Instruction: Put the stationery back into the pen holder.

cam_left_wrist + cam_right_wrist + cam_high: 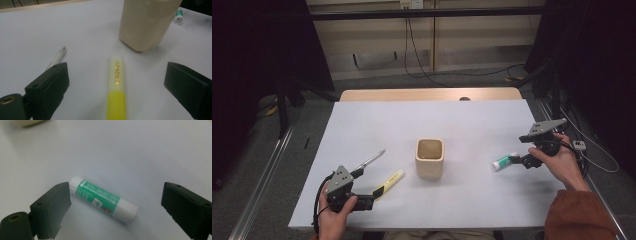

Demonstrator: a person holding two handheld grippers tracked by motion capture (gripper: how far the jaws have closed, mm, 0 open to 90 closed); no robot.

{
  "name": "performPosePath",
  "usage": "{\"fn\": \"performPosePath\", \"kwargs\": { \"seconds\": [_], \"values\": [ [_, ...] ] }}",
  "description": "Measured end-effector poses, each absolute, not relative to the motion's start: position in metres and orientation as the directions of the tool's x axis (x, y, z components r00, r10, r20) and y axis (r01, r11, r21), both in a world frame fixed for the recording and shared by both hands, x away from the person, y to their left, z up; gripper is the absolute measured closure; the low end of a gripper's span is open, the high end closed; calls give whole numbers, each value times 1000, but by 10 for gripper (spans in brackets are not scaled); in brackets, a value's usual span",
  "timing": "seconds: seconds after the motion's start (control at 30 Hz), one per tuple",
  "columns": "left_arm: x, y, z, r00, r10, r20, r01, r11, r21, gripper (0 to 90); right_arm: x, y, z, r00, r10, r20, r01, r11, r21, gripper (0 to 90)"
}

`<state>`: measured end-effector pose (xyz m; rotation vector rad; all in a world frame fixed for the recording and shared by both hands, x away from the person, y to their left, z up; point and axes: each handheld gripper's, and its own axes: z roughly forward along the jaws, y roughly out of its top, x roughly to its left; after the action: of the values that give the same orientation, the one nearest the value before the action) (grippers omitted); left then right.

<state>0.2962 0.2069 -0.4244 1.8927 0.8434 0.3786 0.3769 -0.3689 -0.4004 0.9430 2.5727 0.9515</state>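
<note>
A: Big white table, and the beige, square-mouthed ceramic cup stands upright dead centre.

B: Left gripper low at the near left, jaws spread wide, gripping nothing. The yellow plastic highlighter lies flat between them, touching neither, a slim silver pen just beside.

A: Right gripper equally wide, empty, straddling the green-and-white glue stick lying right of the cup.
</note>
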Motion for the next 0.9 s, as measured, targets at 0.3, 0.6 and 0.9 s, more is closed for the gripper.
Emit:
{"fn": "performPosePath", "kwargs": {
  "seconds": [0.3,0.6,0.9],
  "values": [
    [297,207,-425,709,698,-99,392,-273,879,59,396,-364,-401,-860,511,-14,416,715,563,179],
    [296,206,-424,718,690,-96,387,-281,878,64,400,-355,-405,-914,404,-35,341,814,471,253],
    [296,206,-425,716,691,-97,390,-281,877,64,406,-352,-420,-936,349,-44,306,870,386,300]
  ]
}}
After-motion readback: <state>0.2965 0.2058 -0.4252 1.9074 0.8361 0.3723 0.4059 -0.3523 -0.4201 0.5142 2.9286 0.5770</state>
